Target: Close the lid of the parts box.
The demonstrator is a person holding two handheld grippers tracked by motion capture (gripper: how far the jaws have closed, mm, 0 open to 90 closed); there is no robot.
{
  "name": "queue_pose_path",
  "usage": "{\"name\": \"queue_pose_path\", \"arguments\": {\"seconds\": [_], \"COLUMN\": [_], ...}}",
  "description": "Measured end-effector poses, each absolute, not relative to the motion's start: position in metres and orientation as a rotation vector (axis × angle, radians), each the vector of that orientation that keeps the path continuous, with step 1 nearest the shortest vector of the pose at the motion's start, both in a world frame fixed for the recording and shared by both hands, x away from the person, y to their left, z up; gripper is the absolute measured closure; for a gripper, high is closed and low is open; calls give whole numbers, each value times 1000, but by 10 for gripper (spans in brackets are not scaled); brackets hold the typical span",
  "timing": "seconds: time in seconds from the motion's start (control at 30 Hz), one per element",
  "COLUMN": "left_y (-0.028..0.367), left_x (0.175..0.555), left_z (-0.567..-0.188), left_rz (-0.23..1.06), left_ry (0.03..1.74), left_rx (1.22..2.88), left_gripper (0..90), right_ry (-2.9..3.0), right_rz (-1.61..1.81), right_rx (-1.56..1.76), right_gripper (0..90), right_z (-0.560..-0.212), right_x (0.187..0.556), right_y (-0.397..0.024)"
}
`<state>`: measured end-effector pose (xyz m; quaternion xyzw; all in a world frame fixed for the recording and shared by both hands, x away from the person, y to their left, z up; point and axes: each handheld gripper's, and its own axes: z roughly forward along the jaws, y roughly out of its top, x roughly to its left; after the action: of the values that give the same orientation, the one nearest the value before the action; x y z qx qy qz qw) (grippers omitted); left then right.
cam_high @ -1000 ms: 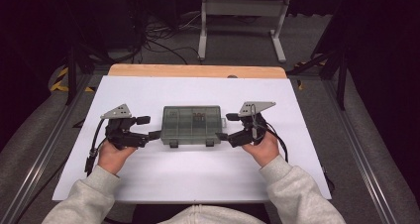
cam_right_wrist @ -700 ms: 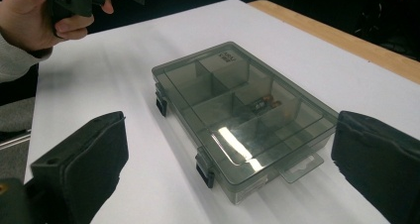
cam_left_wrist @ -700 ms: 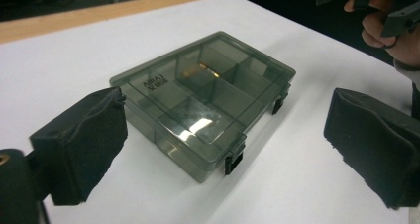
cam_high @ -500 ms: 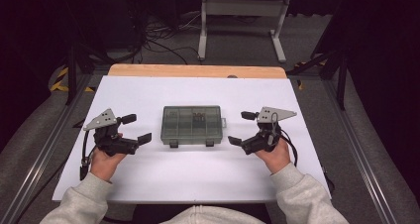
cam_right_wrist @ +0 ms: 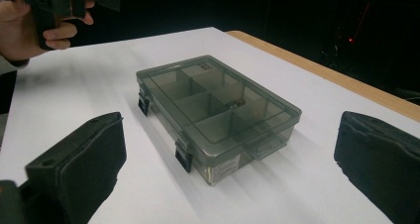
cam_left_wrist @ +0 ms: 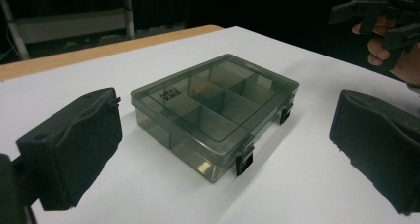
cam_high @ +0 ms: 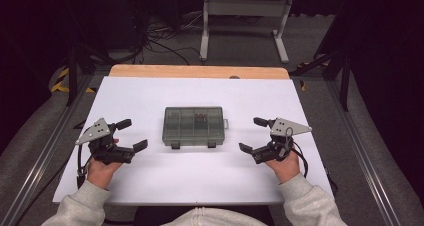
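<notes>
A smoky clear compartment box (cam_high: 194,127) lies flat in the middle of the white table (cam_high: 200,181), lid down, two black latches on its near side. My left gripper (cam_high: 133,134) stands open to the left of the box, apart from it. My right gripper (cam_high: 251,134) stands open to its right, also apart. Both pairs of jaws have just been opening, and nothing is between them. The left gripper view shows the box (cam_left_wrist: 215,112) ahead of the black pads (cam_left_wrist: 74,144). The right gripper view shows the box (cam_right_wrist: 218,110) and, far off, the left gripper (cam_right_wrist: 59,1).
A bare wooden strip (cam_high: 200,71) runs along the table's far edge. A white metal stand (cam_high: 245,16) and cables (cam_high: 155,41) sit on the floor behind. Metal rails (cam_high: 45,151) flank the table on both sides.
Both grippers have drawn away from the ends of the box, outward and a little toward the person, and their jaws have spread wider. The box has stayed put.
</notes>
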<state>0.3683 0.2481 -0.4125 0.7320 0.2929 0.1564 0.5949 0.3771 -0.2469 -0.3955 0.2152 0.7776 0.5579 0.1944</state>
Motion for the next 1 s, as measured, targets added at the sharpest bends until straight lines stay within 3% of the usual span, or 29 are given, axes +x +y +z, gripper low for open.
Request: {"name": "queue_pose_path", "arguments": {"seconds": [1.0], "left_y": [247], "left_x": [361], "left_z": [-440], "left_rz": [419], "left_ry": [658], "left_rx": [1688], "left_gripper": [9], "right_ry": [2054], "right_rz": [1623], "right_rx": [625], "right_gripper": [0], "right_z": [-435], "right_x": [361], "right_y": [-268]}}
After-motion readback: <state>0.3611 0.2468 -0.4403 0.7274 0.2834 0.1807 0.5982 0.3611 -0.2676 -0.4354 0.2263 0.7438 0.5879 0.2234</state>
